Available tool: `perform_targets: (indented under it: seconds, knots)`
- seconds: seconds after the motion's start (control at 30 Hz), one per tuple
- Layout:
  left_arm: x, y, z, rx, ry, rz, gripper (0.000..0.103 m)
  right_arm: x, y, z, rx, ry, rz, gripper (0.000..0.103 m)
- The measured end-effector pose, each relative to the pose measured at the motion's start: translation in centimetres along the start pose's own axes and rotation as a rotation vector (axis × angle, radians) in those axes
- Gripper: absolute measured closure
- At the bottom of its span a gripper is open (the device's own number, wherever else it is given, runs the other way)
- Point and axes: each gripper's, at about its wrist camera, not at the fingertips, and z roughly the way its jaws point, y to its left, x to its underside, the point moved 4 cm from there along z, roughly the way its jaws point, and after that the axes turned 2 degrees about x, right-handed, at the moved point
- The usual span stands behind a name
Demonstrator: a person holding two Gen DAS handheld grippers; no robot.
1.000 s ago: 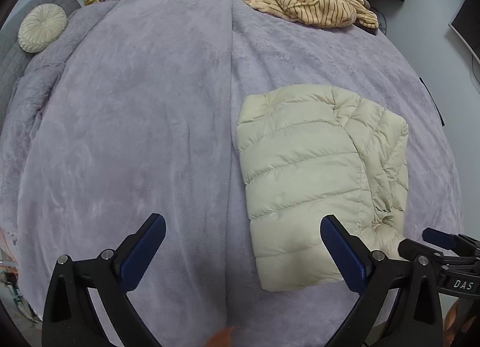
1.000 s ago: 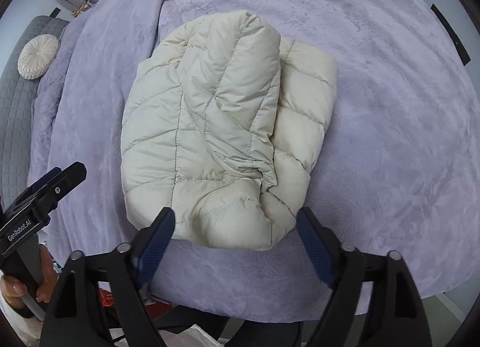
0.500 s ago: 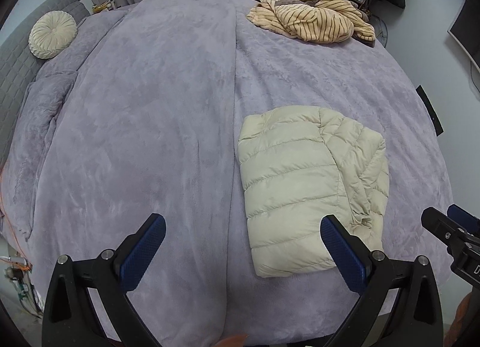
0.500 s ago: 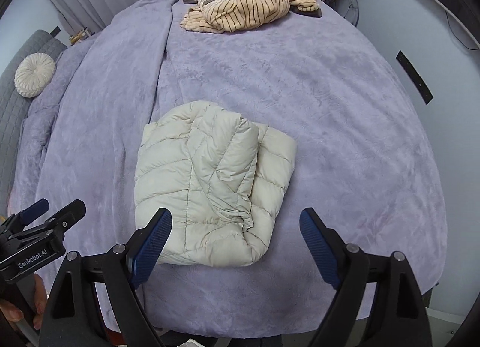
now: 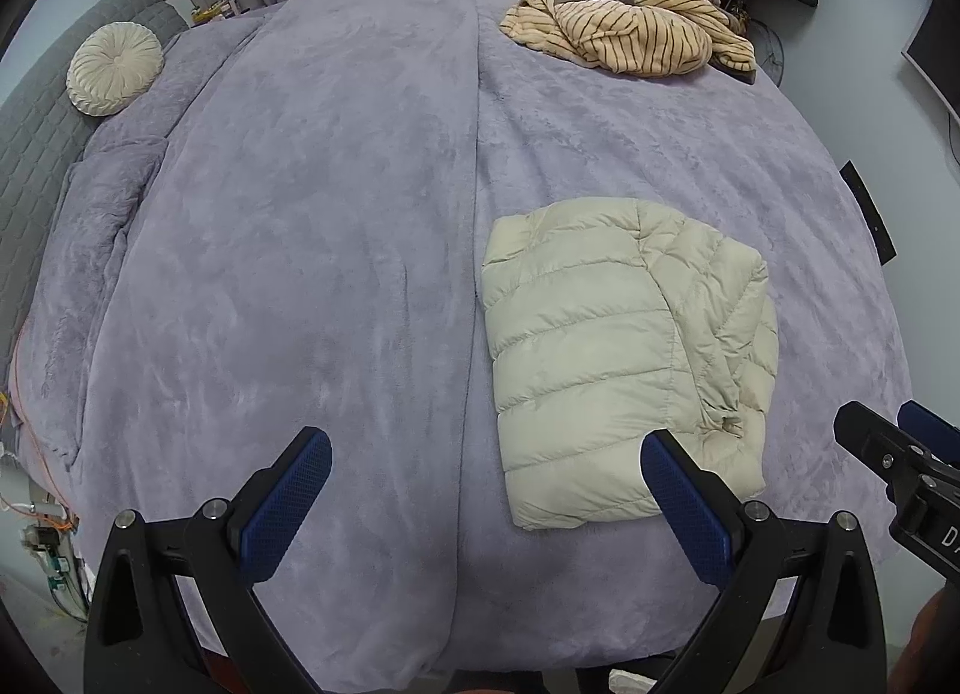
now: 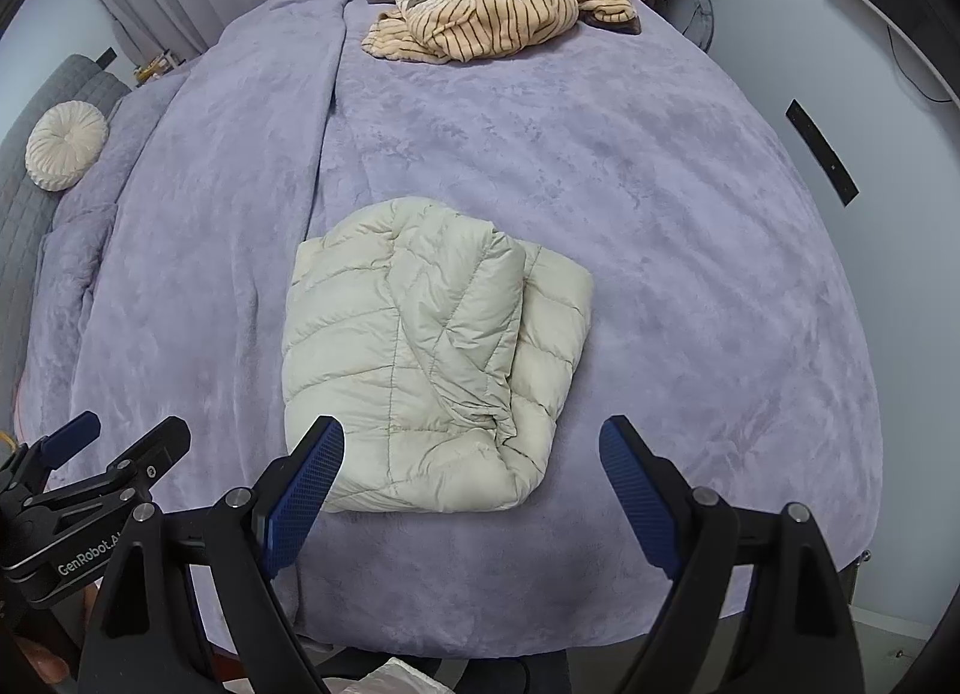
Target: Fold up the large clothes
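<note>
Puffer jacket (image 5: 624, 358), cream and quilted, lies folded into a compact bundle on the lilac bed cover (image 5: 300, 250), near the bed's front edge. The left wrist view shows its smooth folded panel; the right wrist view shows the tucked sleeve lying on top. At the far end sits a heap of striped clothes (image 6: 492, 13); a round pleated cushion (image 5: 114, 67) rests by the grey headboard. Both claws hang above the bed: the left claw (image 5: 486, 493) is spread wide and empty, and the right claw (image 6: 471, 481) is likewise spread, gripping nothing.
</note>
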Motion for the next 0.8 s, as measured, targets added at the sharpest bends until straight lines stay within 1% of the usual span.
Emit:
perform_targets:
  seconds: [0.23, 0.8]
  knots:
    - [-0.02, 0.01, -0.29, -0.009, -0.013, 0.007, 0.000, 0.06, 0.08, 0.12, -0.001, 0.006, 0.001, 0.014]
    - [0.12, 0.21, -0.41, -0.011, -0.008, 0.003, 0.000, -0.02, 0.04, 0.15, -0.002, 0.009, 0.000, 0.014]
